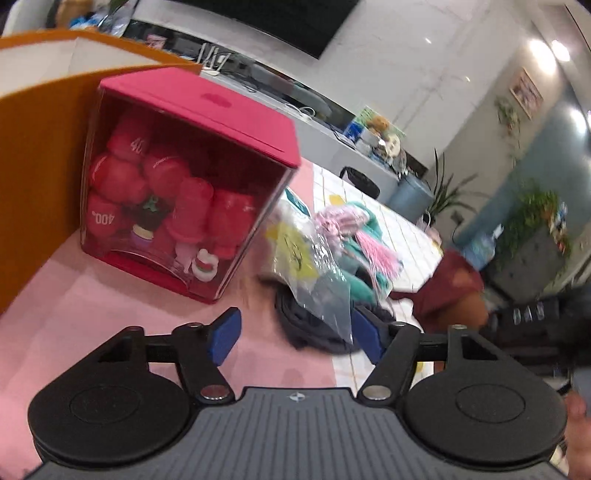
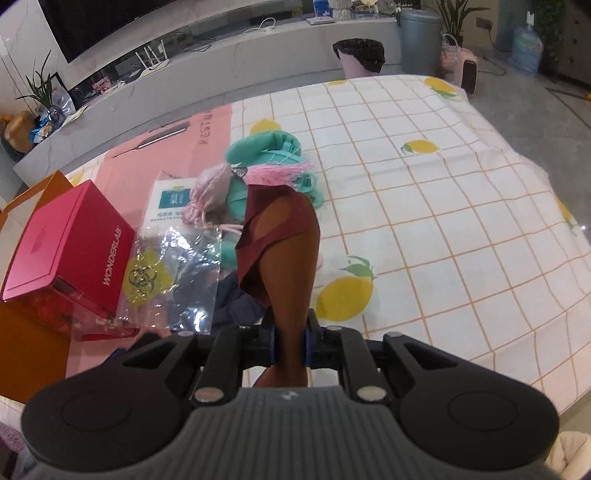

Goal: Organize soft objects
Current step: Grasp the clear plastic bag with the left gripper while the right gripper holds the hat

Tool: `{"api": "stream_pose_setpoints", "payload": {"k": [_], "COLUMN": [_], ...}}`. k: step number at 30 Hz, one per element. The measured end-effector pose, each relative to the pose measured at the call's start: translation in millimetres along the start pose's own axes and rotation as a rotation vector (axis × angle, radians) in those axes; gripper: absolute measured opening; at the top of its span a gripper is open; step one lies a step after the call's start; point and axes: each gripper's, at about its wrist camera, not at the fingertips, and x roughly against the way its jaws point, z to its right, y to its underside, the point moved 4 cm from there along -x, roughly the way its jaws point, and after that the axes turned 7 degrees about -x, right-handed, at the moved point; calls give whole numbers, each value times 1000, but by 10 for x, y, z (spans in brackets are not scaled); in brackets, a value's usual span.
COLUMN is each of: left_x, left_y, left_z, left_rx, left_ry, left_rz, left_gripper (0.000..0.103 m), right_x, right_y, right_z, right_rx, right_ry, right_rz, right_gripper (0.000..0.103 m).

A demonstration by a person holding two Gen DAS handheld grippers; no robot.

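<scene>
Barely underway: a brown stocking (image 2: 291, 266) with a maroon band hangs pinched in the right gripper (image 2: 289, 347), lifted just right of the pile (image 2: 236, 192) of soft things. Teal cloth, pink yarn, a dark garment and a clear bag (image 2: 173, 273) lie unsorted there, beside the red box (image 1: 184, 184). Near the pile, the left gripper (image 1: 295, 334) gapes wide, grasping nothing.

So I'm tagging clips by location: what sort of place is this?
Probably a home living room: a big wall-mounted television above a long media shelf, potted plants, and a table under a lemon-print cloth strewn with soft items.
</scene>
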Motion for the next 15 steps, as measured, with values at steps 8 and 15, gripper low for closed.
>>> {"api": "stream_pose_setpoints", "payload": {"k": [8, 15], "left_x": [-235, -315], "left_y": [-90, -177], "left_z": [-81, -145], "left_rx": [97, 140], "left_ry": [-9, 1], "left_rz": [14, 20], "left_gripper": [38, 3], "right_x": [-15, -116], "right_y": [35, 83], "right_z": [-46, -77], "right_rx": [51, 98], "right_ry": [17, 65], "right_rz": [0, -34], "right_gripper": [20, 21]}}
